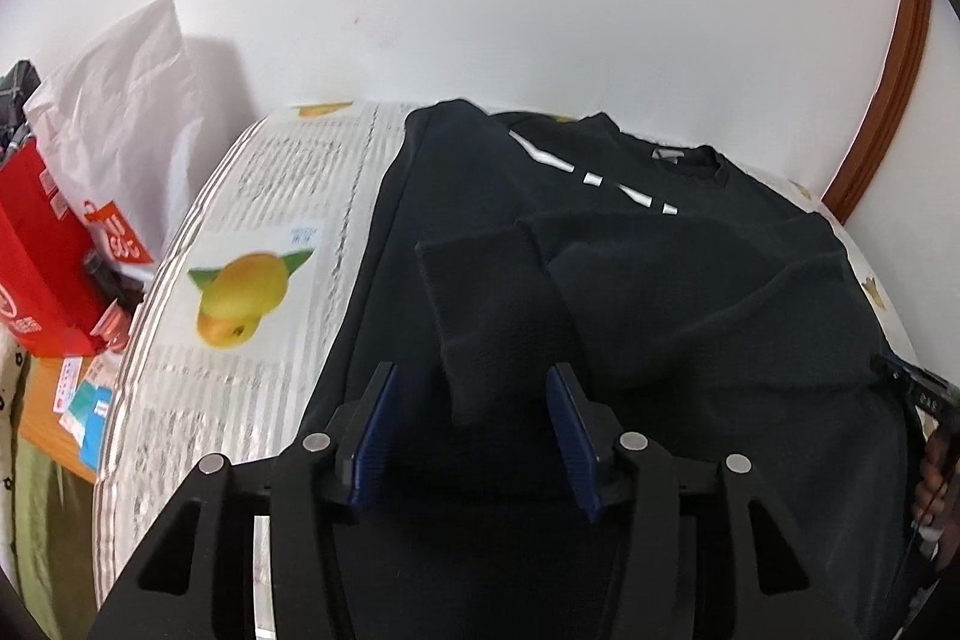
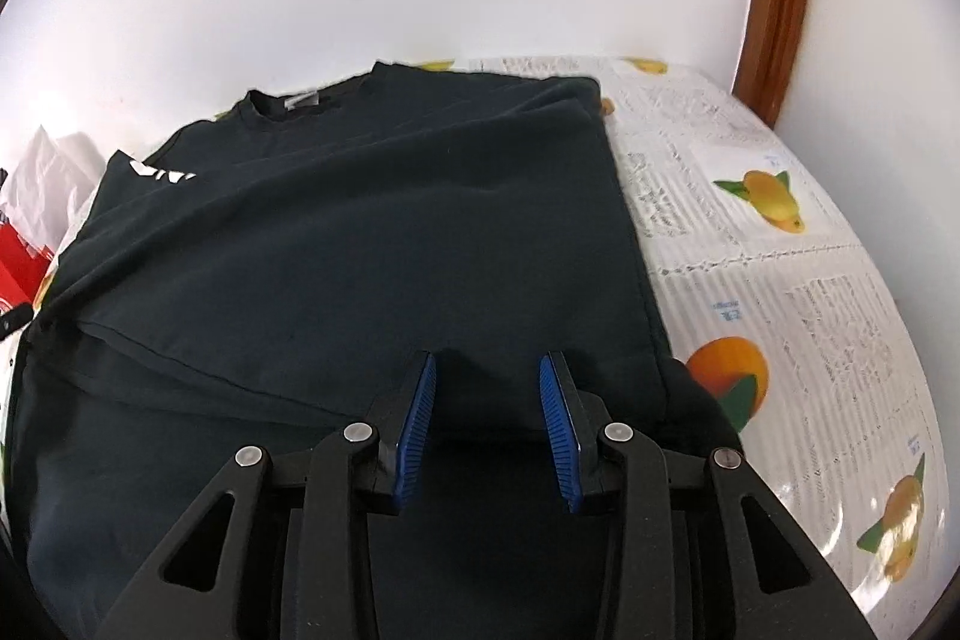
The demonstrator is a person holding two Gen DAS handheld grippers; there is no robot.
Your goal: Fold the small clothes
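A black sweatshirt point(image 1: 690, 280) is spread flat on a counter point(image 2: 780, 280) covered with a fruit-printed cloth. The left tongs point(image 1: 471, 376) are held wide open over a folded-in sleeve point(image 1: 480, 304), nothing gripped. The right tongs point(image 2: 486, 367) are likewise parted, empty, above the sweatshirt's lower right edge.
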